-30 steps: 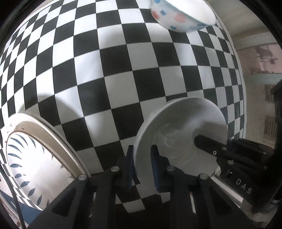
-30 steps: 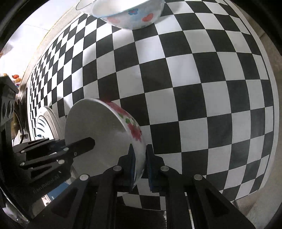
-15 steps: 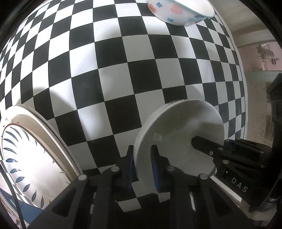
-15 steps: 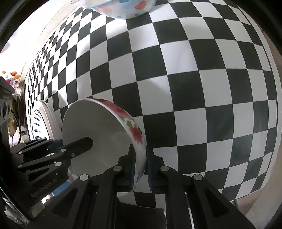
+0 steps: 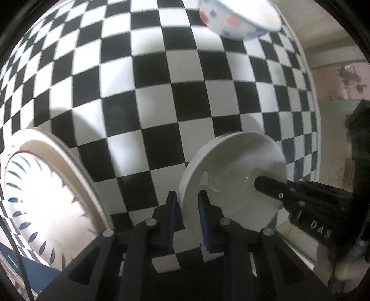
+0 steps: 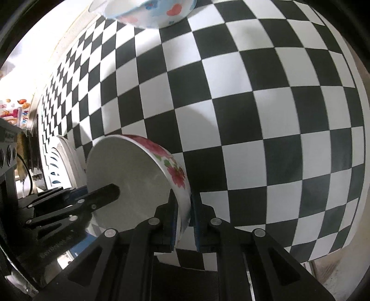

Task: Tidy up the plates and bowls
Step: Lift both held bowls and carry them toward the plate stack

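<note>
Both grippers hold one white bowl with red flowers on its outside (image 6: 138, 176), lifted above the checkered table. My left gripper (image 5: 188, 208) is shut on its left rim; the bowl's white inside (image 5: 233, 176) faces this view. My right gripper (image 6: 183, 210) is shut on the opposite rim. Each gripper shows in the other's view, the right one (image 5: 300, 203) and the left one (image 6: 69, 203). A white bowl with blue and red spots (image 5: 238, 20) stands at the far side of the table, also in the right wrist view (image 6: 150, 11).
A large white plate with blue leaf marks and a beige rim (image 5: 46, 189) lies at the near left, also in the right wrist view (image 6: 60, 162). The black-and-white checkered tablecloth (image 5: 161, 104) covers the table. The table's right edge (image 6: 360, 162) drops to the floor.
The held bowl and both grippers have moved forward across the table; the spotted bowl now looks nearer and the leaf plate has slid further into the left view.
</note>
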`<state>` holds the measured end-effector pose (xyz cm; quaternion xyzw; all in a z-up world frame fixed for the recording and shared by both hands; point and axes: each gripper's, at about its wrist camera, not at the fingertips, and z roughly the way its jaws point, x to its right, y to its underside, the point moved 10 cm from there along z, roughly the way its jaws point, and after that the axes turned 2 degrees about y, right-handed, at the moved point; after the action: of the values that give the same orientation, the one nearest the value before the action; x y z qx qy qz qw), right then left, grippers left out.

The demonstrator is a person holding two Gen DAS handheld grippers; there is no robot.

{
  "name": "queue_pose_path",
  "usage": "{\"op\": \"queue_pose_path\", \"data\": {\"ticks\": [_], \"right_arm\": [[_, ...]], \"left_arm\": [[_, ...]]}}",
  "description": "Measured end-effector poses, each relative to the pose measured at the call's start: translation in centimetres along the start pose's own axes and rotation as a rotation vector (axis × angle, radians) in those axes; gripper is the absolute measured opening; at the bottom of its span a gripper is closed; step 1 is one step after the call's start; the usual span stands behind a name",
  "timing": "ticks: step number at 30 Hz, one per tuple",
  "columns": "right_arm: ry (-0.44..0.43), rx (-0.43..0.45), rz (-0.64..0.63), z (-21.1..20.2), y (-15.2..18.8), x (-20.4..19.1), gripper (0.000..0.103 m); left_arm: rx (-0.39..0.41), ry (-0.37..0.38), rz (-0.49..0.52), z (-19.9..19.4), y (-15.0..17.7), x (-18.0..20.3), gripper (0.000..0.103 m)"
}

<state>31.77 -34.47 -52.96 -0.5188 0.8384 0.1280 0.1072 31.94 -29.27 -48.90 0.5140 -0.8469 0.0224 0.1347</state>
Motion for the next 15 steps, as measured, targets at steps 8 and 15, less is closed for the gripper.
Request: {"op": "queue_pose_path", "data": {"ticks": [8,15], "right_arm": [[-0.03,0.133,0.007,-7.5,-2.8,1.1,0.029],[-0.06,0.32,-0.046,-14.8,-12.3,-1.7,0.072]], "left_arm": [[0.185,0.02,0.056,-8.5,-2.6,1.1,0.027],[0.285,-0.011,-0.014,-11.6,-12.2,-1.9,0.03]]}}
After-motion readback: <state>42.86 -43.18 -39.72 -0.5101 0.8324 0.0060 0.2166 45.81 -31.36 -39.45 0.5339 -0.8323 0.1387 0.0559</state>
